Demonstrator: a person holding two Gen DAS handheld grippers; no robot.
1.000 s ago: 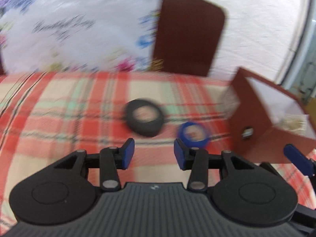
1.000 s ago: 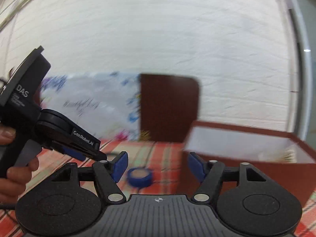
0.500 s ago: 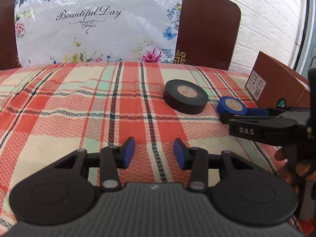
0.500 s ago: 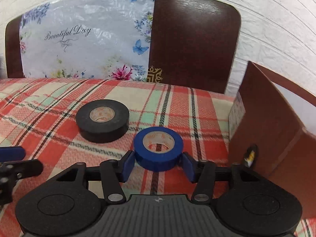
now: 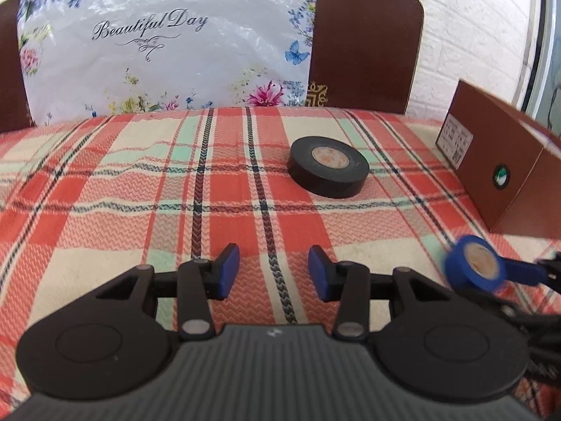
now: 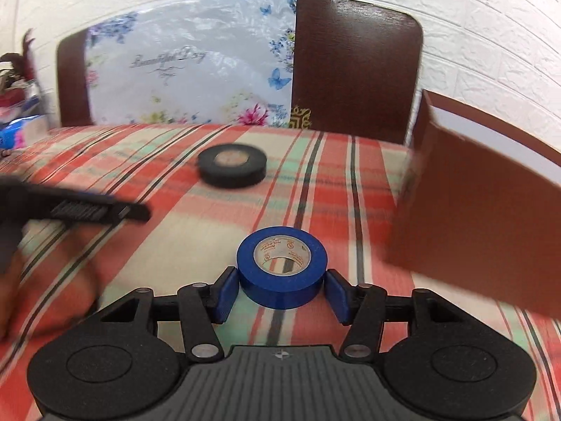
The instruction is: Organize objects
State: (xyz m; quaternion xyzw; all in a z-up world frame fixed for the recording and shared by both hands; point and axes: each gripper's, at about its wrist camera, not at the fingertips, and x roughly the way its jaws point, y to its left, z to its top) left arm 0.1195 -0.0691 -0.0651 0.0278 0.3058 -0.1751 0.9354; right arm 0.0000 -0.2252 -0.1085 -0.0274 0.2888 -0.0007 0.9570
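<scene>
A blue tape roll (image 6: 282,266) sits between the blue pads of my right gripper (image 6: 282,292), which is shut on its sides. In the left wrist view the same roll (image 5: 473,268) shows blurred at the lower right, off the cloth, with one blue finger (image 5: 522,274) behind it. A black tape roll (image 5: 328,166) lies flat on the plaid tablecloth (image 5: 140,210), ahead and right of my left gripper (image 5: 273,270), which is open with nothing between its pads. The black roll (image 6: 231,168) is also far left in the right wrist view.
An open brown cardboard box (image 5: 498,175) stands at the table's right edge, close to the right gripper (image 6: 473,217). Two dark chair backs (image 6: 357,70) and a floral plastic sheet (image 5: 157,45) rise behind the table. The left gripper's body (image 6: 87,207) crosses the left side.
The right gripper came down over the blue roll, closed on it and carried it back from beside the black roll. The left gripper sank a little and then kept still.
</scene>
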